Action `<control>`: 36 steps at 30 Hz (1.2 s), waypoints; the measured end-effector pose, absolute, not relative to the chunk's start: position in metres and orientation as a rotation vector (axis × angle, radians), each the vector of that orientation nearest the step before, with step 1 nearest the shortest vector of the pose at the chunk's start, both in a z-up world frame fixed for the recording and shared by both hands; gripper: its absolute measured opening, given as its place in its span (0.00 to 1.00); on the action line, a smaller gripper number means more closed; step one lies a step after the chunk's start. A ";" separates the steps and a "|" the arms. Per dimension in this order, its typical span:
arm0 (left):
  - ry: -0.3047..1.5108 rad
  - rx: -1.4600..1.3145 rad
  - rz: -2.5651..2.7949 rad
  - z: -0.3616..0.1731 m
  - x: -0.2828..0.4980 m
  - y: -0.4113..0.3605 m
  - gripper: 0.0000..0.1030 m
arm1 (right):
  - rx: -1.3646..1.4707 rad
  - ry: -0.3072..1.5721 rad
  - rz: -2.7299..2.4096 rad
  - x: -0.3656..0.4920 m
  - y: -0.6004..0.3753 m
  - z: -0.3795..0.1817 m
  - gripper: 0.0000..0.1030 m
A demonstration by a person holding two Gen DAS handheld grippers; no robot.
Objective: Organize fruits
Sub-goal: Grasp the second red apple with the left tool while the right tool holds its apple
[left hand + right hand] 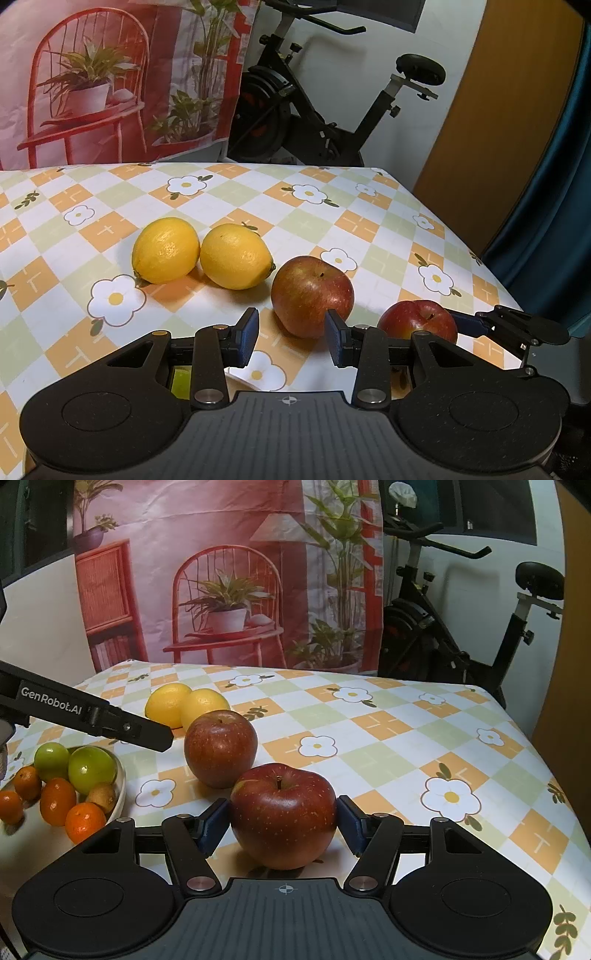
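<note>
Two lemons [166, 250] [236, 256] lie side by side on the flowered tablecloth; they also show in the right wrist view [168, 703]. A dull red apple [312, 295] sits just beyond my left gripper [291, 338], which is open and empty. My right gripper [282, 821] has its pads against both sides of a shiny red apple [282, 814] that rests on the table; this apple shows in the left view [419, 319]. The dull apple [221, 747] stands just behind it.
A white bowl [120, 790] at the left holds green fruits [90, 770], small oranges [57, 799] and a kiwi [101, 795]. The left gripper's arm [85, 716] reaches over it. The table's right edge [480, 254] drops off; an exercise bike [314, 110] stands behind.
</note>
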State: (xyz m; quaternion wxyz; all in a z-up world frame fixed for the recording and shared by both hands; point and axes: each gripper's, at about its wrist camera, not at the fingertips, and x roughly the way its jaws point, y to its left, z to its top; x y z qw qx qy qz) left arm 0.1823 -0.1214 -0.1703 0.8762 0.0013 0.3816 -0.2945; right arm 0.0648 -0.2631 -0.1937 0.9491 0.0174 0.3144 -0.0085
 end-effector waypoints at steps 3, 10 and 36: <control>0.795 0.009 -0.619 -0.170 0.183 -0.125 0.40 | 0.050 0.640 -0.013 0.065 -0.265 -0.193 0.57; 0.792 0.026 -0.631 -0.170 0.186 -0.136 0.45 | 0.064 0.641 -0.008 0.065 -0.267 -0.193 0.57; 0.790 0.075 -0.697 -0.186 0.205 -0.160 0.62 | 0.042 0.649 -0.010 0.059 -0.272 -0.190 0.57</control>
